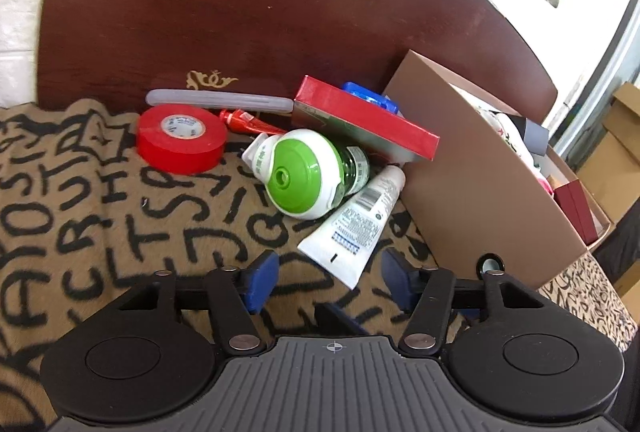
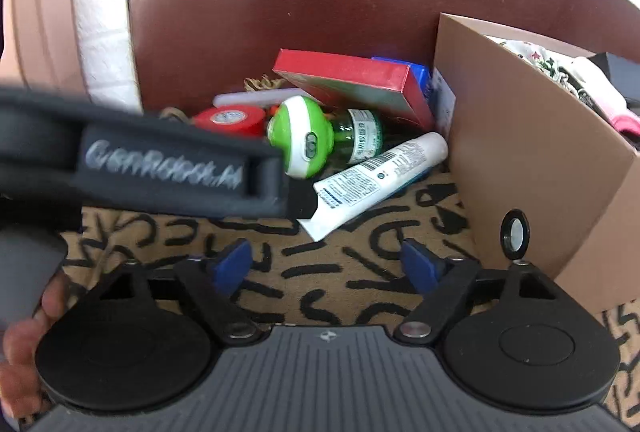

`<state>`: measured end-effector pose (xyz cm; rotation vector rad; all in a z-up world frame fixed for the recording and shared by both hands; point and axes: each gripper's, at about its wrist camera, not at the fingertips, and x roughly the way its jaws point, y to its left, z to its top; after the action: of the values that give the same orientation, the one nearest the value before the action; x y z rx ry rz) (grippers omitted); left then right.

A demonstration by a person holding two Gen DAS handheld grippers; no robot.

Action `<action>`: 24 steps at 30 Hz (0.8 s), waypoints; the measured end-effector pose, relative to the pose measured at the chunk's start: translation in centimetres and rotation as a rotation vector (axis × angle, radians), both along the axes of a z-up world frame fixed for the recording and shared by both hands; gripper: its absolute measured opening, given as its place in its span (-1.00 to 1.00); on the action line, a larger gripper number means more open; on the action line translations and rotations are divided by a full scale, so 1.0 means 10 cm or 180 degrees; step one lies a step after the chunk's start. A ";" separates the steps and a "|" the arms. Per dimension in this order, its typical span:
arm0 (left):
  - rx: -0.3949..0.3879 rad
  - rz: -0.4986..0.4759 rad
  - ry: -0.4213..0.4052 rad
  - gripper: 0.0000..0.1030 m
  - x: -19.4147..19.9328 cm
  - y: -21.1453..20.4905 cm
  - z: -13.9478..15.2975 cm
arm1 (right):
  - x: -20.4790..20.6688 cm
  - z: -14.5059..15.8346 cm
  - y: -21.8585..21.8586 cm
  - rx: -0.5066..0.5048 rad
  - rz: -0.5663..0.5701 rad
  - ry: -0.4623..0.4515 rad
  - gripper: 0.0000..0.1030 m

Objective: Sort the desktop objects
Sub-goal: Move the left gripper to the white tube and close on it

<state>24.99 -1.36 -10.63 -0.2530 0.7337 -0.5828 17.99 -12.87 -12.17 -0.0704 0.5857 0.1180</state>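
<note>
Beside the brown box (image 1: 472, 191), heaped close for sorting: white tube (image 1: 354, 224), green-capped bottle (image 1: 304, 171), red tape (image 1: 180, 137) (farthest off). Left gripper (image 1: 326, 282) and right gripper (image 2: 326, 264) gaping, empty, aimed tubeward.

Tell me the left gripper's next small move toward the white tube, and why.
Probably ease the left gripper forward and down until its open jaws straddle the flat end of the white tube, then close. The tube lies nearest of the pile, its crimped end between the blue pads but untouched, and the brown box stands right beside it for sorting.
</note>
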 end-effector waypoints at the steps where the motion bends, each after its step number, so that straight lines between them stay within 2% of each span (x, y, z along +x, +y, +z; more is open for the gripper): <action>1: 0.0008 -0.0046 -0.0002 0.30 0.04 -0.01 -0.01 | 0.00 0.02 0.03 -0.0057 -0.0013 -0.0074 0.62; 4: 0.0059 -0.0159 0.0003 0.24 0.13 -0.05 -0.03 | 0.07 0.04 0.08 -0.0159 -0.0053 -0.0162 0.62; 12: 0.0083 -0.0450 0.0016 0.20 0.35 -0.16 -0.08 | 0.34 0.01 0.03 0.0028 -0.0166 -0.0035 0.55; 18: 0.0092 -0.0515 0.0009 0.19 0.44 -0.20 -0.13 | 0.49 -0.04 -0.02 0.0128 -0.0214 0.0103 0.54; 19: 0.0101 -0.0500 0.0004 0.15 0.44 -0.20 -0.13 | 0.50 -0.04 -0.02 0.0130 -0.0204 0.0105 0.52; 21: 0.0173 -0.0454 -0.0049 0.00 0.40 -0.21 -0.13 | 0.49 -0.03 -0.02 0.0154 -0.0139 0.0103 0.34; 24: 0.0207 -0.0399 -0.0083 0.00 0.31 -0.22 -0.13 | 0.43 -0.02 -0.02 0.0152 -0.0078 0.0083 0.26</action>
<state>28.10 -3.51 -11.91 -0.1395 0.7455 -0.6787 22.24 -13.11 -12.35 -0.0155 0.6092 0.1091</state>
